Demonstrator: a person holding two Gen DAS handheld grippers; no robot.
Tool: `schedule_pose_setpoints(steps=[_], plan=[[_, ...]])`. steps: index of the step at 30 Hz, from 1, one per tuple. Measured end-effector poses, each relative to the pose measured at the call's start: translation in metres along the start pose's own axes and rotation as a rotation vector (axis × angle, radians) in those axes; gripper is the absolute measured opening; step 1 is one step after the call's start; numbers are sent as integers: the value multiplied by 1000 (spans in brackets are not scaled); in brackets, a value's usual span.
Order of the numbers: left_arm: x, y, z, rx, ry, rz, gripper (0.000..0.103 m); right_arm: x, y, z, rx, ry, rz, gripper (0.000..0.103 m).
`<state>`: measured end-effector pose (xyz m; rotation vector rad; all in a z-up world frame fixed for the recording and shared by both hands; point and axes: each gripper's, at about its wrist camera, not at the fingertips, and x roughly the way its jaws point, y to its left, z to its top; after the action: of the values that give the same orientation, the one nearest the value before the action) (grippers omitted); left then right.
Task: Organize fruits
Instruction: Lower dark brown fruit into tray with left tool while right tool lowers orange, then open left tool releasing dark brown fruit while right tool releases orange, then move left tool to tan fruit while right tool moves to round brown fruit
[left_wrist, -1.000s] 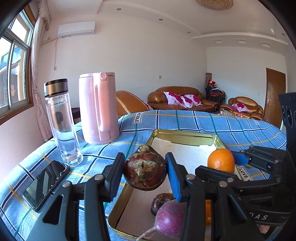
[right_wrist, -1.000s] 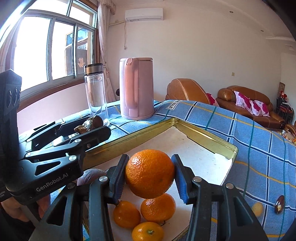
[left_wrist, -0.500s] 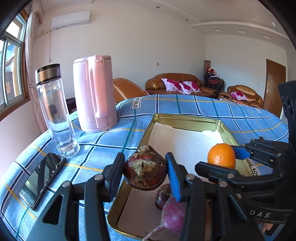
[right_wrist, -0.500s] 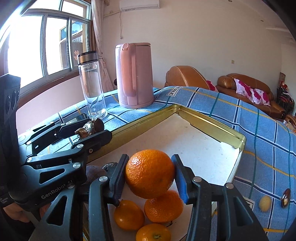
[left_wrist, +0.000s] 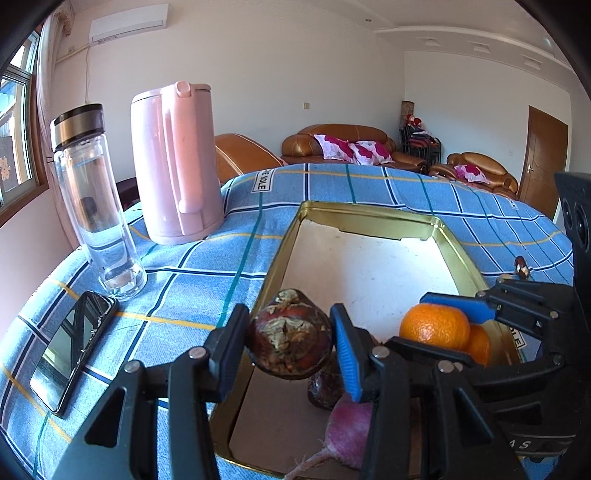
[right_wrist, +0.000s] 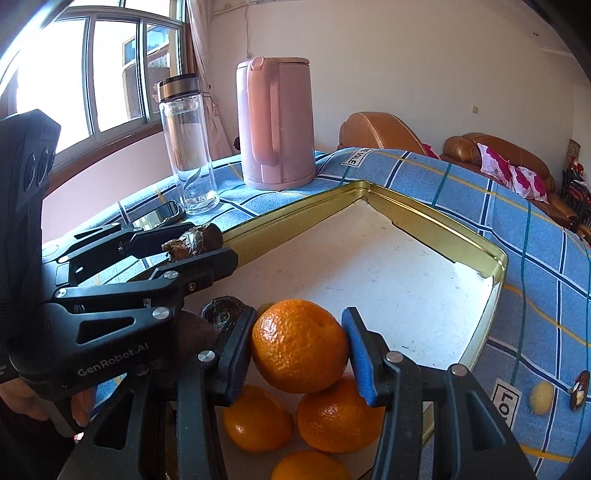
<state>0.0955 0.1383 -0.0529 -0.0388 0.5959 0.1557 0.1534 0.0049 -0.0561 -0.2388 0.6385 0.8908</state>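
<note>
The left gripper (left_wrist: 291, 345) is clamped on a dark, scaly brown fruit (left_wrist: 290, 334); both pads press its sides and it sits right at the fingertips, raised over the near left rim of the tray (left_wrist: 280, 236). The right gripper (right_wrist: 299, 345) is clamped the same way on an orange (right_wrist: 300, 345), held between the 2 pads at the tips, above the tray's near end.

Under the held orange, 3 more oranges (right_wrist: 338, 415) lie in the tray, bunched together and touching. Just left of them in the tray lie another dark fruit (right_wrist: 223, 312) and a purple radish (left_wrist: 351, 435), its root trailing toward the near rim. The rest of the tray's pale floor is bare out to its far corner.

The tray rests on a blue checked cloth (left_wrist: 207, 284). Right of the tray on the cloth lie a small yellow fruit (right_wrist: 541, 397) and, just beyond it, a small dark piece (right_wrist: 578, 384). Left of the tray lies a phone (left_wrist: 72, 349), screen up. Beyond the phone stands a clear bottle (left_wrist: 94, 206) with a dark cap, and right of that, past the tray's far left corner, a pink kettle (left_wrist: 177, 162). Behind the table are brown sofas (left_wrist: 351, 146).
</note>
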Motion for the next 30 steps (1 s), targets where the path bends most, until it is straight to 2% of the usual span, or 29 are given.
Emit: schedule_pose_setpoints(steps=[6,11,13,15,18,20,24,30], plan=[[-3,-1,-1,10,-8,17,49,-4,3,-2,-23,-5,2,51],[-12,1,0,-8,-31,27,71,-14,1,-3,-26,-35,-9,58],[-18,0,1,-11,-48,27,73,-22,0,-4,-23,-56,-5,63],[-24,-3,3,-13,-64,23,74,-31,-1,-6,-25,-79,-6,64],[-34,-13,8,-15,-97,20,82,-47,-4,-9,-36,-106,-26,64],[-40,-25,11,-5,-121,11,89,-60,-8,-14,-51,-126,-64,64],[-50,-61,17,38,-148,-43,90,-93,-35,-27,-33,-172,-142,67],[-51,-135,25,162,-158,-108,90,-135,-103,-48,99,-203,-292,69]])
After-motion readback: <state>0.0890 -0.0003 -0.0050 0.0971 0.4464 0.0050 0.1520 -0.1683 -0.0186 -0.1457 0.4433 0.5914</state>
